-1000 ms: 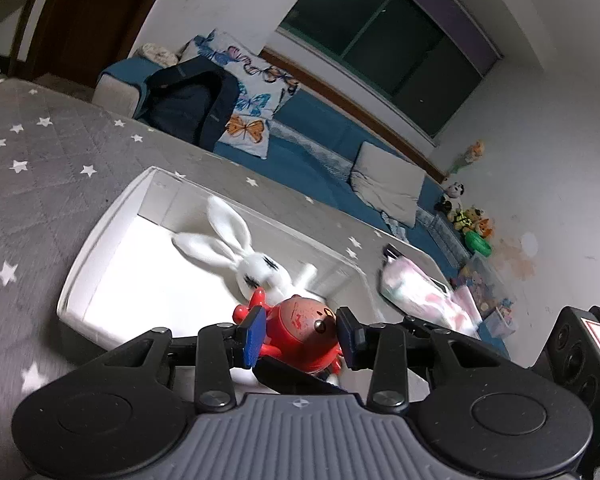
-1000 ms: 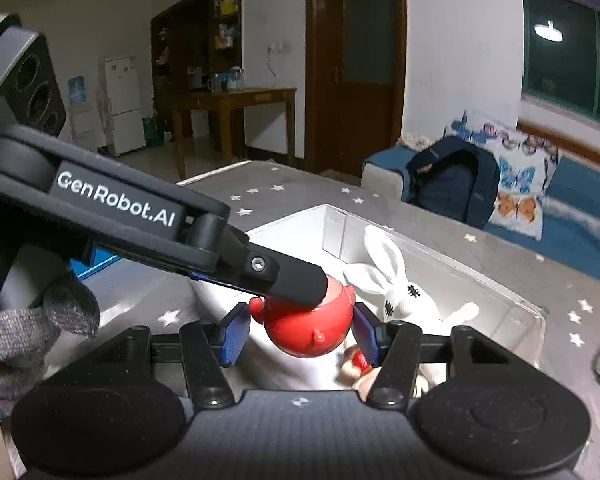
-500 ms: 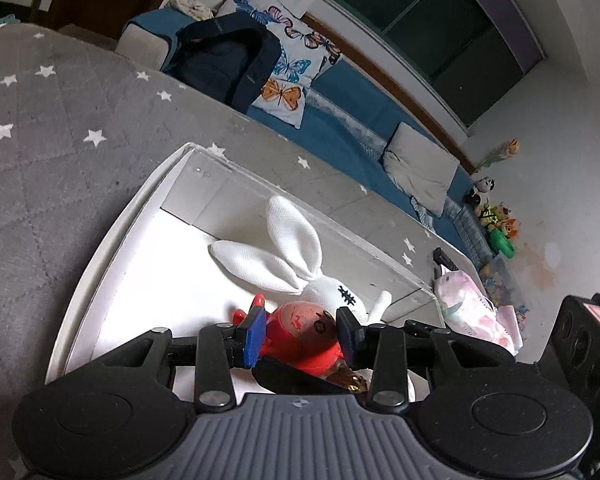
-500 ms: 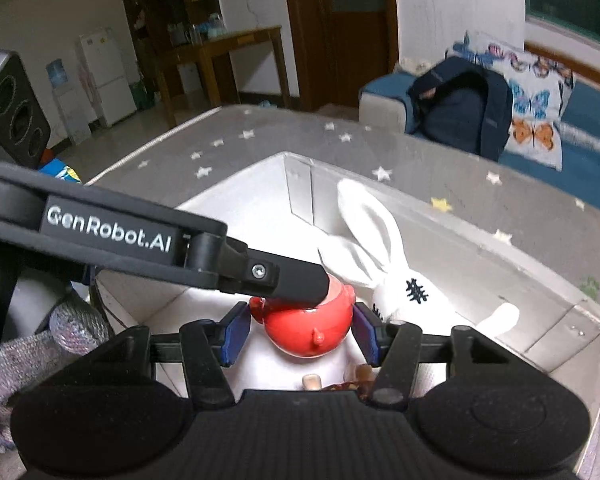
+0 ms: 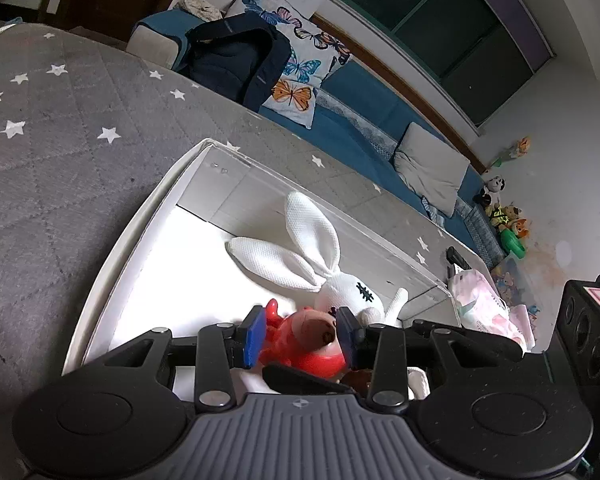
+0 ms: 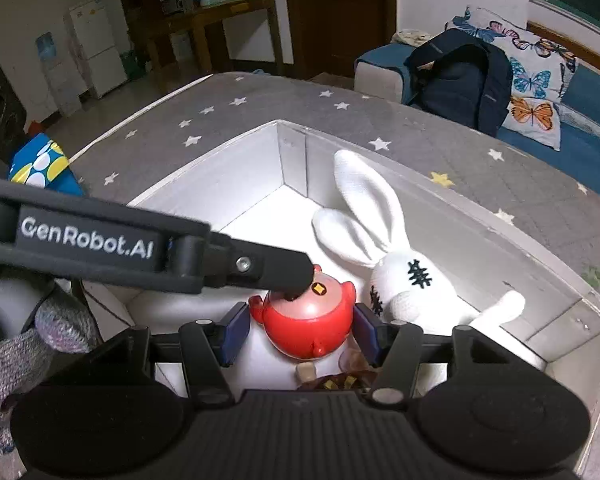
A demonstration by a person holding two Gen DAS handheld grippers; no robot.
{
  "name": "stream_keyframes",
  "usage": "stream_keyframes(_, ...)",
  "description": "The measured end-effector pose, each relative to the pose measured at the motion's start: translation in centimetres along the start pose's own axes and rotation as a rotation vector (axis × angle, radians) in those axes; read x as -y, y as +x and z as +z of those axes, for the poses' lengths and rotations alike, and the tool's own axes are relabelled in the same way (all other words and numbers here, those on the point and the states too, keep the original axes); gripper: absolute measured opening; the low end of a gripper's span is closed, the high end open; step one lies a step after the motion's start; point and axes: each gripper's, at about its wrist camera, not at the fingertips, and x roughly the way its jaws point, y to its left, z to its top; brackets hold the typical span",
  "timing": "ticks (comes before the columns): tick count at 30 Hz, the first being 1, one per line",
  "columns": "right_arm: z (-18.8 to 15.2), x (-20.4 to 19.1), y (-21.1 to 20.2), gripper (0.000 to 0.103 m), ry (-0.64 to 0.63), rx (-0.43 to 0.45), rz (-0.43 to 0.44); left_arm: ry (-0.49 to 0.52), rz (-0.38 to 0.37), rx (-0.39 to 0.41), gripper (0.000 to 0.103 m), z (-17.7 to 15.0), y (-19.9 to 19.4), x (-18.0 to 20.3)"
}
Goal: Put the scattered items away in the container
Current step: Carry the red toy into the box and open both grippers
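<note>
A round red toy [image 5: 308, 340] [image 6: 306, 328] sits between the blue pads of both grippers, low inside the white box [image 5: 112, 248] [image 6: 220, 160]. My left gripper [image 5: 302, 336] is shut on it from one side. My right gripper [image 6: 300, 330] is shut on it from the other side. A left finger [image 6: 260, 268] lies across the toy's top in the right wrist view. A white plush rabbit [image 5: 320, 264] [image 6: 384, 248] lies in the box just beyond the toy. A small brown toy [image 6: 332, 378] lies under the red one, mostly hidden.
The box stands on a grey star-print mattress [image 5: 40, 128] [image 6: 500, 176]. A pink-white packet [image 5: 480, 300] lies past the box's right end. A blue patterned bag [image 6: 40, 168] lies at the left. A dark backpack [image 5: 236, 60] leans on the blue sofa behind.
Both grippers have carried the red toy down deeper into the box, beside the rabbit. The toy has tilted so its face turns upward.
</note>
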Motion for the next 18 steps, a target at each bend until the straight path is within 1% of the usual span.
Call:
stream_keyframes(4,-0.1,-0.2,-0.6,0.059,-0.011,0.022,-0.01,0.007,0.004,0.013,0.041,-0.1,-0.8,0.3)
stream_keyframes(6,-0.2,-0.6,-1.2,0.059,-0.029,0.049,-0.026,0.013,0.005,0.027,0.041,-0.2,-1.5,0.5)
stream_keyframes(8,-0.4,-0.9,-2.2,0.066,-0.046,0.072,-0.038,0.024,0.002,0.042,0.041,-0.3,-2.4,1.0)
stream_keyframes(11,-0.9,-1.5,-4.3,0.066,-0.064,0.124,-0.06,0.048,0.003,0.067,0.041,-0.9,-3.9,1.9)
stream_keyframes(14,-1.8,-1.7,-6.8,0.067,-0.052,0.173,-0.059,0.06,-0.006,0.086,0.041,-1.7,-5.5,2.7)
stream_keyframes(18,-3.9,-2.2,-10.2,0.066,-0.054,0.218,-0.071,0.09,-0.02,0.104,0.041,-3.4,-7.5,3.8)
